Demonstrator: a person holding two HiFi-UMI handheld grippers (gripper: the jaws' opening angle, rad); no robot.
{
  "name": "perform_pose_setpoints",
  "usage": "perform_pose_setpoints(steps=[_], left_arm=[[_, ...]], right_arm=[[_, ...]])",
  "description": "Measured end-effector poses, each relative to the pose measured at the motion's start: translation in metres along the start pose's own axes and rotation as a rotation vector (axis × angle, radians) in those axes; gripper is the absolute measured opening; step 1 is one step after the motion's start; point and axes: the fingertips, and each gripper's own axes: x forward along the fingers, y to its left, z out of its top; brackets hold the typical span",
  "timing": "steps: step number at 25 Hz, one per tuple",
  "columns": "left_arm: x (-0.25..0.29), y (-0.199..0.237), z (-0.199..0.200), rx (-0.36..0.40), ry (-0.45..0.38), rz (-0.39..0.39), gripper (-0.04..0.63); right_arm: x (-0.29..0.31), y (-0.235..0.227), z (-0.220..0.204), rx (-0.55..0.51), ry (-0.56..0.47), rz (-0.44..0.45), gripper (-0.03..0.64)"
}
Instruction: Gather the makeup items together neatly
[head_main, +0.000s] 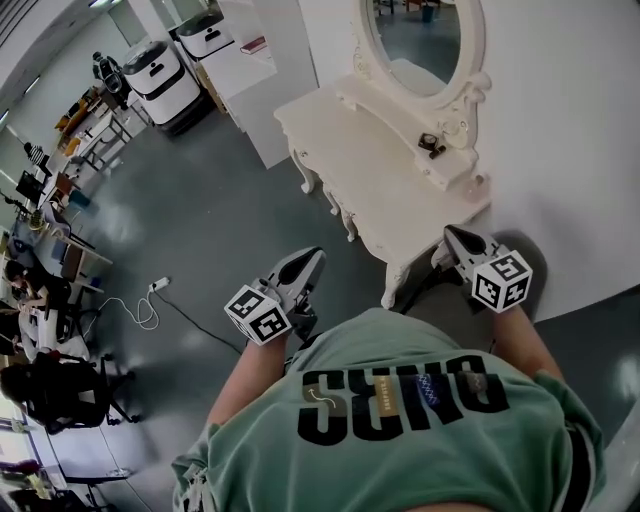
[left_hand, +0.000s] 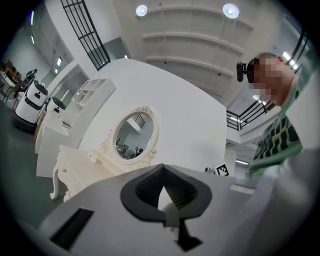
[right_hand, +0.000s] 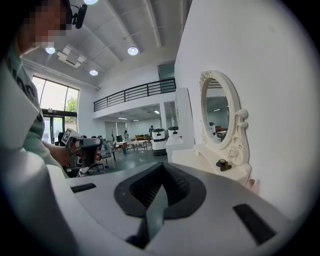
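Observation:
A white dressing table (head_main: 370, 175) with an oval mirror (head_main: 420, 40) stands against the wall ahead of me. A small dark makeup jar (head_main: 430, 143) sits on its raised back shelf, and the right gripper view shows the jar (right_hand: 222, 164) too. No other makeup item is clear. I hold both grippers close to my body, short of the table. My left gripper (head_main: 300, 265) is over the floor with its jaws shut and empty (left_hand: 162, 167). My right gripper (head_main: 455, 240) hangs near the table's front right corner, also shut and empty (right_hand: 162, 165).
The white wall (head_main: 570, 120) runs along the right of the table. White robot carts (head_main: 160, 75) and a white cabinet (head_main: 250, 70) stand at the back left. A cable with a power strip (head_main: 150, 298) lies on the grey floor. Desks and chairs line the left edge.

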Motion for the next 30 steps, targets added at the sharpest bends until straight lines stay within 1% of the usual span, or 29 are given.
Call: perform_pose_setpoints(steps=[4, 7, 9, 12, 15, 17, 19, 21, 23, 26, 28, 30], left_arm=[[0.009, 0.033, -0.006, -0.012, 0.031, 0.023, 0.002], [0.018, 0.079, -0.004, -0.044, 0.031, 0.024, 0.002], [0.031, 0.116, 0.002, -0.057, 0.043, 0.002, 0.002], [0.058, 0.184, 0.018, -0.045, 0.072, -0.058, 0.002], [0.089, 0.263, 0.041, -0.038, 0.1, -0.135, 0.002], [0.111, 0.313, 0.063, -0.041, 0.124, -0.188, 0.002], [0.132, 0.355, 0.086, -0.024, 0.166, -0.243, 0.002], [0.151, 0.389, 0.104, 0.005, 0.212, -0.293, 0.002], [0.17, 0.417, 0.118, 0.017, 0.234, -0.329, 0.002], [0.201, 0.448, 0.127, 0.0, 0.228, -0.351, 0.002], [0.222, 0.456, 0.127, -0.027, 0.22, -0.361, 0.002], [0.241, 0.454, 0.121, -0.039, 0.215, -0.375, 0.002]], right_arm=[[0.033, -0.013, -0.013, 0.011, 0.019, 0.017, -0.009], [0.07, -0.022, -0.014, 0.013, 0.027, 0.013, -0.009], [0.103, -0.032, -0.009, 0.016, 0.024, -0.002, -0.009], [0.164, -0.053, 0.001, 0.023, 0.011, -0.047, -0.009], [0.231, -0.079, 0.013, 0.044, -0.005, -0.142, -0.009], [0.275, -0.095, 0.024, 0.084, -0.012, -0.21, -0.009], [0.316, -0.108, 0.038, 0.132, -0.015, -0.261, -0.009], [0.347, -0.118, 0.054, 0.147, -0.016, -0.304, -0.009], [0.37, -0.127, 0.068, 0.135, -0.013, -0.332, -0.009], [0.395, -0.141, 0.077, 0.132, 0.002, -0.351, -0.009], [0.4, -0.151, 0.078, 0.137, 0.014, -0.362, -0.009], [0.4, -0.164, 0.076, 0.139, 0.025, -0.362, -0.009]])
